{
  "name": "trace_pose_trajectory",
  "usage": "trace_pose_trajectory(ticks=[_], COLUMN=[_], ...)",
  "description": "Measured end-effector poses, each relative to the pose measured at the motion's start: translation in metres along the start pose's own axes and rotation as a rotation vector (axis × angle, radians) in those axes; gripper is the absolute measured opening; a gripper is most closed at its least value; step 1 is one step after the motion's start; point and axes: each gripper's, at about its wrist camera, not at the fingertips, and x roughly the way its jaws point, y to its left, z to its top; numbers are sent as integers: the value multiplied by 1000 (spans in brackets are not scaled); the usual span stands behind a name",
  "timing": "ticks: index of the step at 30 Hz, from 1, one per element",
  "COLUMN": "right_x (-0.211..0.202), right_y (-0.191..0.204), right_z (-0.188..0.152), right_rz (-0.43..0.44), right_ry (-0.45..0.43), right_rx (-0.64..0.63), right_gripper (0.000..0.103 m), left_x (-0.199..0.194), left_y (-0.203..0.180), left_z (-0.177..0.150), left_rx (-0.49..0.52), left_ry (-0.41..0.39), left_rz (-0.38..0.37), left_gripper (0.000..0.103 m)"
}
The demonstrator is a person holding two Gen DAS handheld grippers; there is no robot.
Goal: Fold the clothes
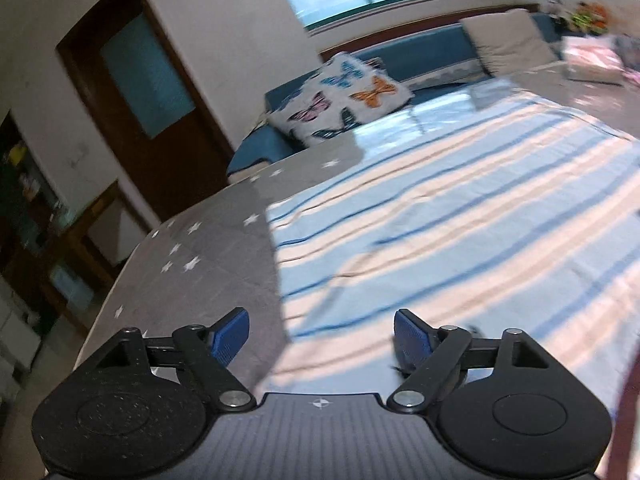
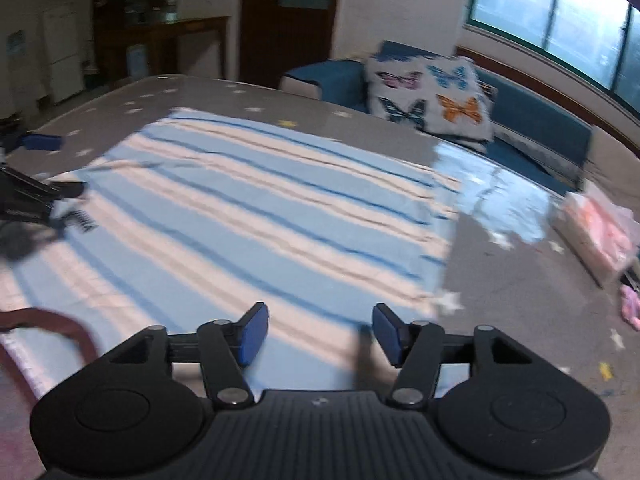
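Blue-and-pink striped cotton cloth [image 2: 248, 216] lies flat ahead of both empty, spread-open grippers, left gripper [image 1: 322, 334] over its left edge, right gripper [image 2: 318, 334] nearer its right.

1. you have a butterfly-print cushion [image 2: 430, 98] leaning on the blue sofa [image 2: 532, 120].
2. a grey star-print cover [image 1: 208, 248] lies in front of you.
3. a dark wooden door [image 1: 148, 92] stands behind, a window [image 2: 560, 20] above the sofa.

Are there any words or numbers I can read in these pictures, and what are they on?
None can be read.
Left gripper: only a small round cross mark on its body, no letters.
Right gripper: the same mark, no letters.
Striped cloth: a dark patch near its left edge could be print; too blurred to read.
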Motion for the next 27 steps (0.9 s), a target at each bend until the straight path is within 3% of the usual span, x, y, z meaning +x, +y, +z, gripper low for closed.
trace_pose_trajectory(ticks=[5, 12, 21, 27], right_x=[2, 8, -8, -16], right_y=[42, 74, 78, 71], right_z=[-1, -9, -25, -36], right_rz=[85, 120, 128, 152], right_ry=[-7, -7, -29, -22], right_rx=[-66, -104, -104, -52], right_gripper=[66, 68, 68, 69], left_x=[-19, -20, -34, -52], left_y=[-26, -48, -80, -91], left_z=[-1, 9, -2, -16], left_rx=[41, 19, 53, 87], left_ry=[-46, -70, -94, -152], left_rz=[-53, -112, -194, -190], left_gripper=[82, 83, 84, 87])
